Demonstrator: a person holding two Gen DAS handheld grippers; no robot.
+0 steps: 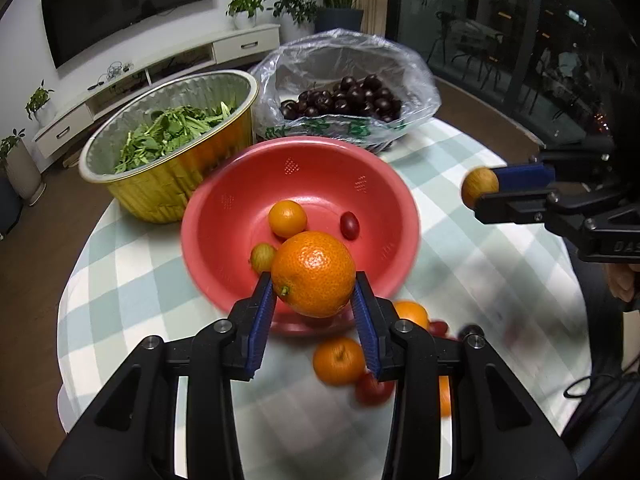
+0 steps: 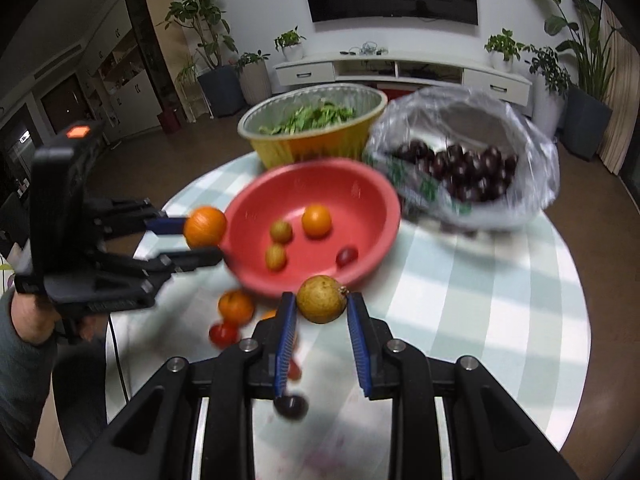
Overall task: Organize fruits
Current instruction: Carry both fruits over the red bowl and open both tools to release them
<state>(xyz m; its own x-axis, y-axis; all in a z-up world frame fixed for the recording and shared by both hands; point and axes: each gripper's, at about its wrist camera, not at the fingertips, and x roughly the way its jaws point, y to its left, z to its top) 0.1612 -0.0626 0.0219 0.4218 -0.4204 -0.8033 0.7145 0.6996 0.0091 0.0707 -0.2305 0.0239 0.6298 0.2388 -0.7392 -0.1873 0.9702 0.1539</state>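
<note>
Both claws carry fruit toward the red bowl [image 1: 240, 184] on the checked worktop [image 1: 460, 248].

Our left claw [image 1: 314, 292] is clamped on a mandarin [image 1: 314, 276], blue pads [image 1: 262, 320] pressing its two flanks, held just above the bowl's near rim. Our right claw [image 2: 321, 312] is closed around a small yellow-brown fruit [image 2: 321, 299], perhaps a longan or loquat; blur keeps us from naming it. It hangs just short of the bowl's rim [image 2: 304, 280].

Already in the bowl: a small orange [image 1: 287, 219], a red cherry tomato [image 1: 349, 225], and a yellow-green fruit [image 1: 262, 258]; the right wrist view shows two of that kind.

On the worktop near us lie more mandarins [image 1: 338, 360] and tomatoes [image 1: 370, 390], loose and close together. Beyond the bowl stand a foil pot of greens [image 1: 172, 132] and a plastic bag of dark cherries [image 1: 344, 100].

Handling, as we judge it: the mandarin is light, with loose, soft peel that dents under hard squeeze; grip across the widest girth, as now, seems safest. The small fruit is smooth, round, thin-skinned and likely to roll or pop out if pinched off-centre. Both should be let go low inside the bowl to avoid bounce.
</note>
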